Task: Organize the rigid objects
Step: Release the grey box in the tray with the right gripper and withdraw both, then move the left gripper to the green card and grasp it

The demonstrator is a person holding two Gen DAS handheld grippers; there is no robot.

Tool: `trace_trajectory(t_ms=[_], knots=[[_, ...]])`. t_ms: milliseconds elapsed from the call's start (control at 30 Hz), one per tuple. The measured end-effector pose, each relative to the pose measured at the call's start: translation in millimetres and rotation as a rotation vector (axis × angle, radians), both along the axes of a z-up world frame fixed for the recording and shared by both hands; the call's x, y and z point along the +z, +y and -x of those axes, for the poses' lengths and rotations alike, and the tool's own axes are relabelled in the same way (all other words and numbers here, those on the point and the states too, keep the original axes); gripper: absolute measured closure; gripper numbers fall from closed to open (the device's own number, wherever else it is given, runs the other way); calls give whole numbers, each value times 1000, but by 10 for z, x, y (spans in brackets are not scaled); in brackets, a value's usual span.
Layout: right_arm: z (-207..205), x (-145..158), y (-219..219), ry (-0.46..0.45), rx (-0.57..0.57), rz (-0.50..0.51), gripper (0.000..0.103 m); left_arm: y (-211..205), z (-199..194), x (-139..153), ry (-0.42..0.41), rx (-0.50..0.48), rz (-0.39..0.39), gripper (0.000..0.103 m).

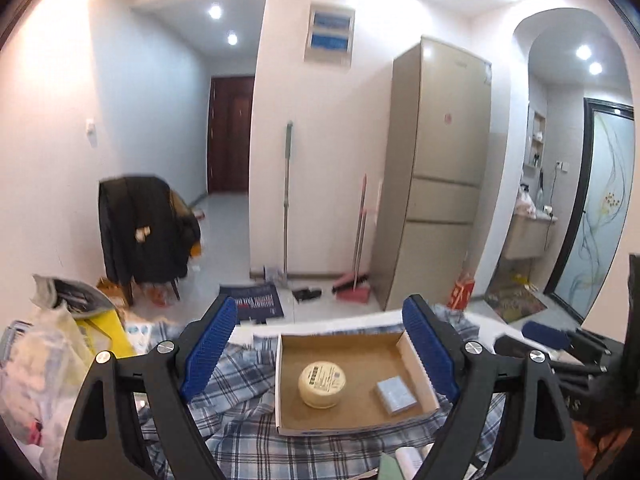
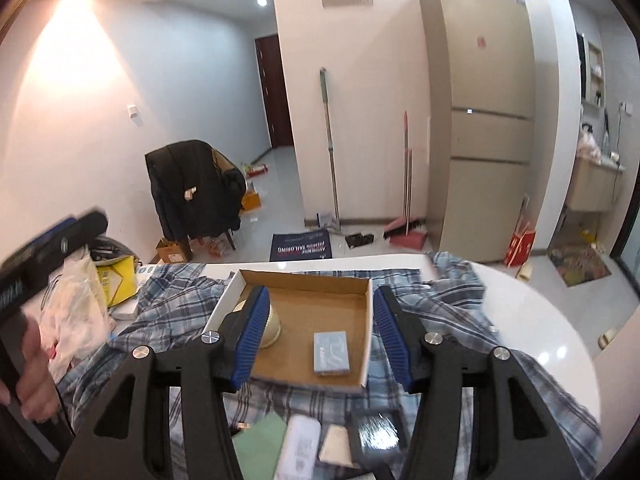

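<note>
Counter: white (image 2: 540, 320), draped with a plaid cloth (image 2: 168, 312), ahead of and below both my tongs.
Box: shallow cardboard box (image 1: 340, 340) on the cloth, just beyond my fingertips.
Contents: round cream tin (image 1: 322, 384) at left, small grey-blue packet (image 2: 331, 354) at right, apart.
Left tongs: left tongs (image 1: 320, 360) spread wide, nothing held.
Right tongs: right tongs (image 2: 320, 336) partly parted, nothing between them.

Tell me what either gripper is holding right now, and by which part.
Nothing is held. The left gripper and right gripper both hang open above the box, with the jar and small blue pack lying inside it.
</note>
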State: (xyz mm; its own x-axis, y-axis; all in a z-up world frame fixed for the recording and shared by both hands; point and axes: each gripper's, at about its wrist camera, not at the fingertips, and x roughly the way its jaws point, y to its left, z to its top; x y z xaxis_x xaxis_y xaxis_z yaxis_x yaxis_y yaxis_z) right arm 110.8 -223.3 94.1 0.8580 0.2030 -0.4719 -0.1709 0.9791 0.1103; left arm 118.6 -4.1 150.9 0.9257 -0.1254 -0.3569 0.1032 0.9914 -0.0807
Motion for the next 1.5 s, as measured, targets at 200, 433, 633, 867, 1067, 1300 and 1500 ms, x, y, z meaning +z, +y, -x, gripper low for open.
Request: trace_trajectory(t_ms=[200, 433, 633, 867, 1067, 1300, 1500], knots=[[652, 47, -157, -71, -3, 27, 46, -113, 609, 185, -56, 1, -31, 3], [1089, -130, -311, -51, -11, 32, 45, -206, 1321, 153, -167, 2, -63, 0], [1342, -341, -427, -25, -42, 15, 45, -234, 1635, -76, -191, 32, -50, 0], [1435, -607, -472, 27, -49, 43, 45, -270, 1665, -600, -91, 9, -46, 0], [1399, -799, -585, 79, -60, 27, 45, -397, 1576, -975, 9, -38, -76, 0], [1248, -1078, -619, 171, -61, 28, 45, -453, 1391, -1347, 149, -87, -120, 0], [1121, -1232, -748, 224, -90, 1, 45, -483, 1266, -1586, 245, -120, -164, 0]])
